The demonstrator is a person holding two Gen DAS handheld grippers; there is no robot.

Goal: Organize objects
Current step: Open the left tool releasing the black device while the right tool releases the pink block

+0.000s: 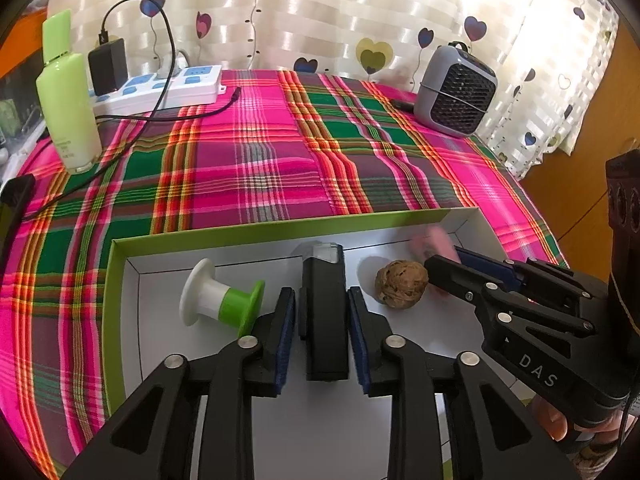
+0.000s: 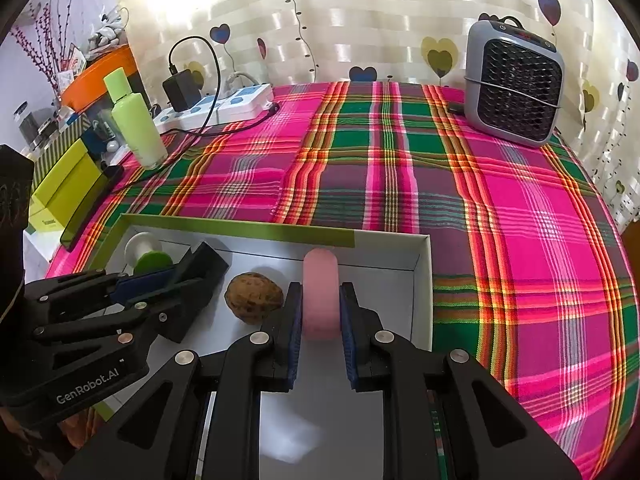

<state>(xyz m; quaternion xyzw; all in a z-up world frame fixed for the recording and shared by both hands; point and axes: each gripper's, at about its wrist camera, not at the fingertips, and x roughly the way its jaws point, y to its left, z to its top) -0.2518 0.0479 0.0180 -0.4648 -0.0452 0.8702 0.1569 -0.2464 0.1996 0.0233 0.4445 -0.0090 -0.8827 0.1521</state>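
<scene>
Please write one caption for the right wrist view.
Right claw straddles pink rounded block inside white cardboard box.

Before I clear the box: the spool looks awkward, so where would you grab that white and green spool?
Probably the narrow white core between the flanges of the white and green plastic spool. It lies on its side in the white cardboard box, so I would come from above, fingers closing across the core; the wide flanges should stop it slipping out along its axis. The left gripper is nearest.
</scene>
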